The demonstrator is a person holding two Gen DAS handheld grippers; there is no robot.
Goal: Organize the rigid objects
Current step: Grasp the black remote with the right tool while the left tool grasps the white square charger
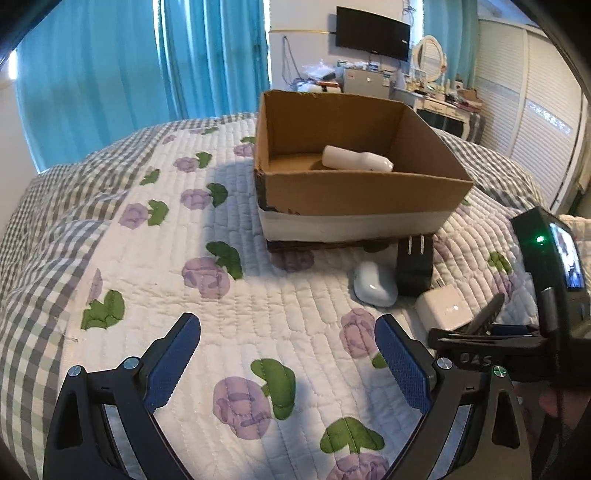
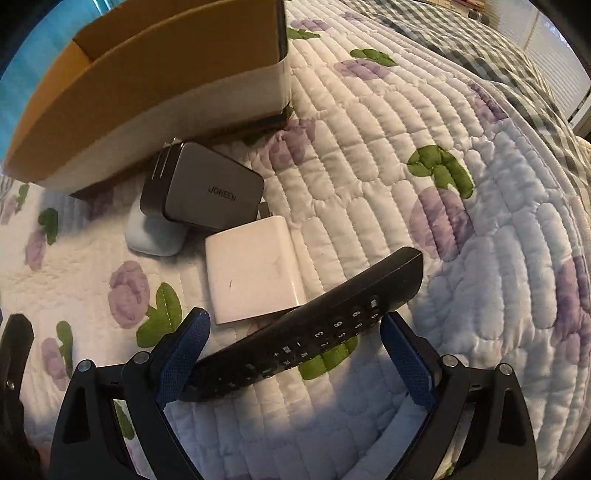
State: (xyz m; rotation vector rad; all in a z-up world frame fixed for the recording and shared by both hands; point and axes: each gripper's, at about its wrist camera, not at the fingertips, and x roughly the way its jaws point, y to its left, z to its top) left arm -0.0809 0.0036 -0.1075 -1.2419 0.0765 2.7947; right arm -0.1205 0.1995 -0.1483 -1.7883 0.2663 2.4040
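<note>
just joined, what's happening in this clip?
A person is tidying small items off a bed quilt into a cardboard box. The right gripper is open, its fingers either side of a black remote that isn't clamped. The left gripper hovers open and empty. A white bottle already lies in the box; a black charger, white charger and white mouse remain outside.

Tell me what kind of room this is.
Most likely a bedroom in a home. The work surface is a bed covered by a floral quilt, blue curtains hang behind it, and a dressing table with an oval mirror stands by a wall-mounted TV.
</note>
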